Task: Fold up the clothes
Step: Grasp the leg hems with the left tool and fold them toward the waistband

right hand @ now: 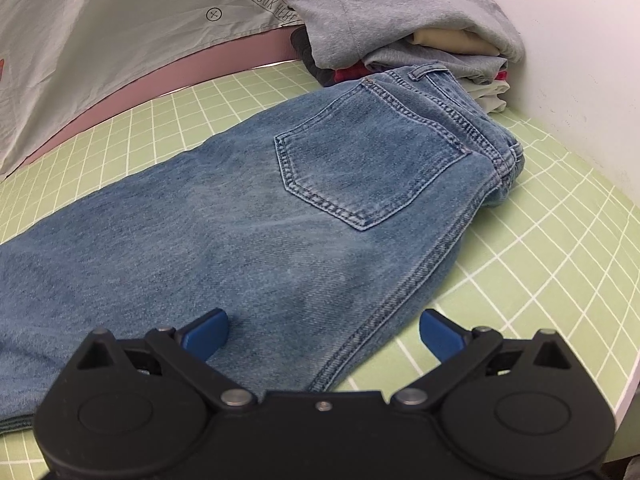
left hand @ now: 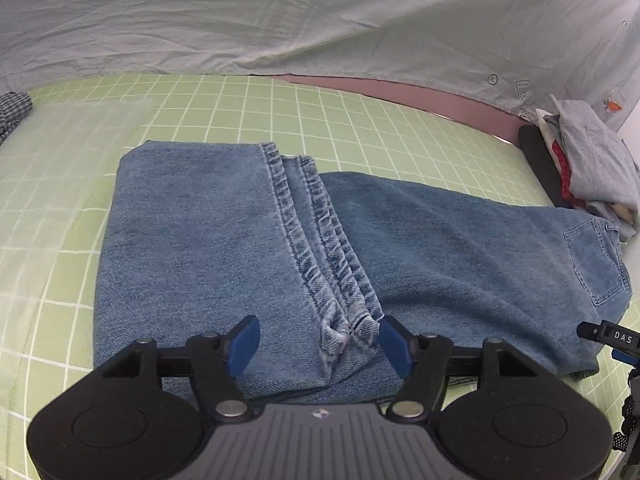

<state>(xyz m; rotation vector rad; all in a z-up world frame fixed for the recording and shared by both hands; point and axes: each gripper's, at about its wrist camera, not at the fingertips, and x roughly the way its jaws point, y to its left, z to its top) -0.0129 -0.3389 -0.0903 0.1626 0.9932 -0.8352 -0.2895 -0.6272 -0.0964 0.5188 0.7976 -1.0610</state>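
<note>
A pair of blue jeans (left hand: 208, 224) is laid across the middle of a green surface (left hand: 60, 208) marked with a white grid. In the left wrist view the leg ends are folded over, so that the hems (left hand: 316, 240) run down the centre of the frame on top of the rest of the denim. The left gripper (left hand: 320, 342) is seen at the bottom centre of that view, with its blue pads (left hand: 245, 344) spread apart on either side of the hem corner; the cloth lies between them but is not pinched.

In the right wrist view the seat end of the jeans fills the middle of the frame, with a back pocket (right hand: 360, 160) facing up and the waistband (right hand: 472, 120) at the upper right. The right gripper (right hand: 322, 332) is spread wide at the bottom centre, one pad over the denim and the other over the bare surface, gripping nothing.

A pile of folded clothes (right hand: 400, 20), topped by a grey garment, is seen at the upper right, touching the waistband. A pale printed sheet (left hand: 280, 20) is draped across the top of both views.
</note>
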